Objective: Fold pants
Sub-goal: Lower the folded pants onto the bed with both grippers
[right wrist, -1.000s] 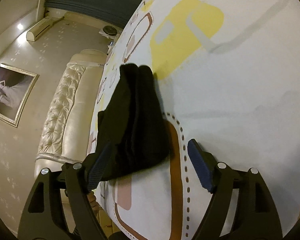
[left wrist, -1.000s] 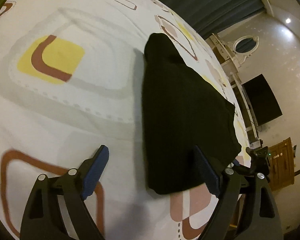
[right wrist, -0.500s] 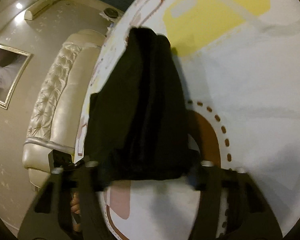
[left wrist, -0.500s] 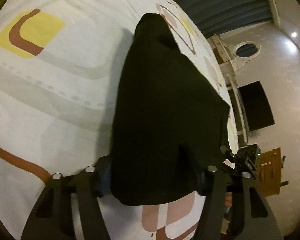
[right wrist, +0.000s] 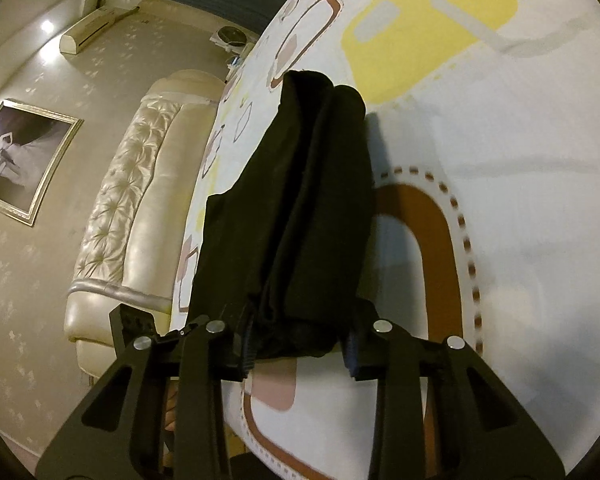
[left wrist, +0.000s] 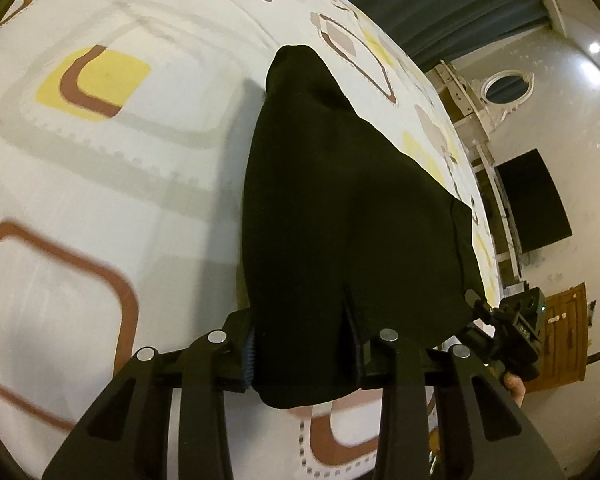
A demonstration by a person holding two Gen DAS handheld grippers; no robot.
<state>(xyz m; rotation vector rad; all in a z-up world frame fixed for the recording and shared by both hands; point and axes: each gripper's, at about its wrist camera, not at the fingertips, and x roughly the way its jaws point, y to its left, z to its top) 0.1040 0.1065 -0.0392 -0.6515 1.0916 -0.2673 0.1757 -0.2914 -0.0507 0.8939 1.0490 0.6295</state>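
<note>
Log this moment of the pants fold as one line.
step: grasping near edge | left gripper: closing on black pants | right gripper: closing on same pants | surface: patterned bedsheet

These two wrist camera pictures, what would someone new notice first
The eye goes first to the black fabric pants, a dark heap lying lengthwise down the middle of each view on the white bedspread with yellow and brown rounded squares. Next come the black left gripper and right gripper at the bottom edges, each closing its blue-padded fingers on the near end of the pants.
</note>
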